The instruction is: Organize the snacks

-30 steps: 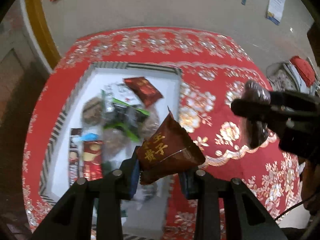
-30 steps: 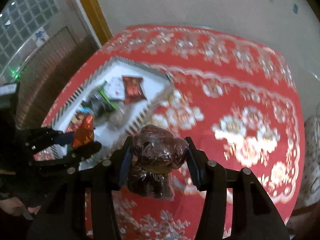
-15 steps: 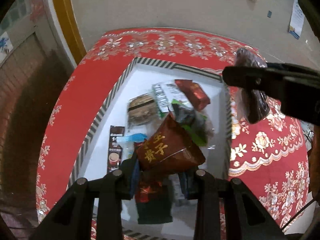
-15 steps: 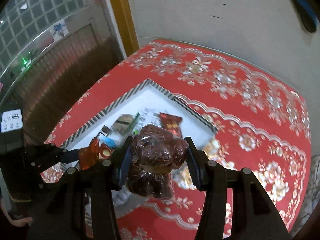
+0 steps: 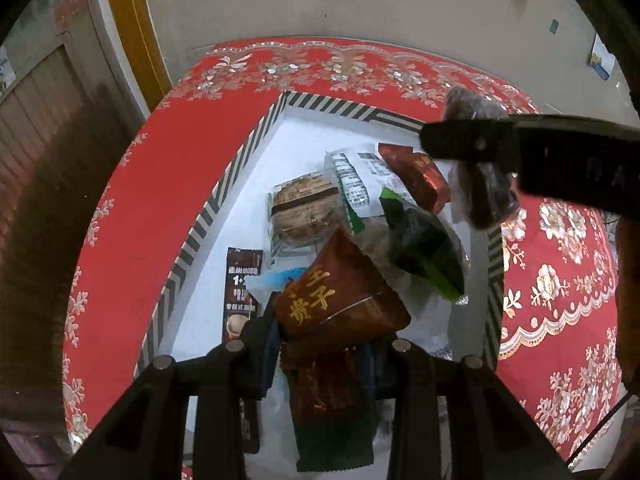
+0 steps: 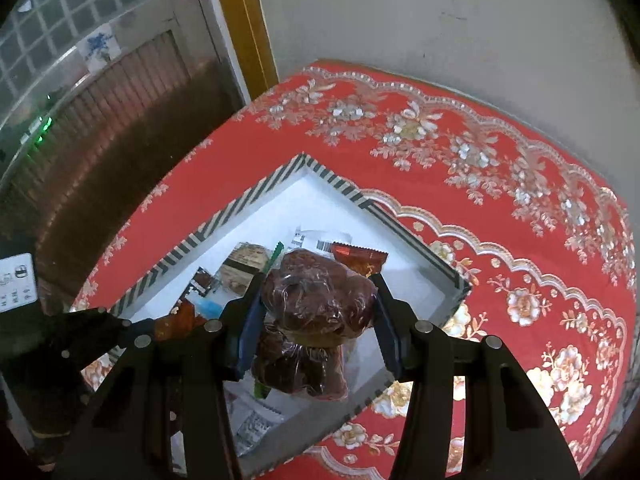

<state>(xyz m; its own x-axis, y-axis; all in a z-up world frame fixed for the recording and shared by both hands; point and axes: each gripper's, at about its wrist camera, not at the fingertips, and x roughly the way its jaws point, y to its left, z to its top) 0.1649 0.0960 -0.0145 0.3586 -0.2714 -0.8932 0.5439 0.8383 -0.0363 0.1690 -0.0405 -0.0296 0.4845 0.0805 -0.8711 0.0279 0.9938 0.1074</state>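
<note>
My left gripper (image 5: 326, 346) is shut on a brown snack packet with gold characters (image 5: 340, 300), held above the near end of a white box with a striped rim (image 5: 224, 196). My right gripper (image 6: 316, 320) is shut on a clear bag of dark red dates (image 6: 316, 308), hanging over the same box (image 6: 248, 196). In the left wrist view the right gripper (image 5: 480, 148) and its date bag (image 5: 486, 194) reach in from the right over the box's far right corner. The left gripper (image 6: 132, 330) with the brown packet (image 6: 176, 322) shows at lower left in the right wrist view.
Inside the box lie several snacks: a round biscuit pack (image 5: 302, 214), a white packet (image 5: 360, 178), a red packet (image 5: 418, 178), a green packet (image 5: 424, 250) and a coffee sachet (image 5: 240, 292). A red floral tablecloth (image 6: 500, 184) covers the table. A wall and yellow door frame (image 6: 244, 24) stand behind.
Both grippers have shifted left across the table and now hang over the box. The right gripper came from over the bare cloth. Both grips are unchanged.
</note>
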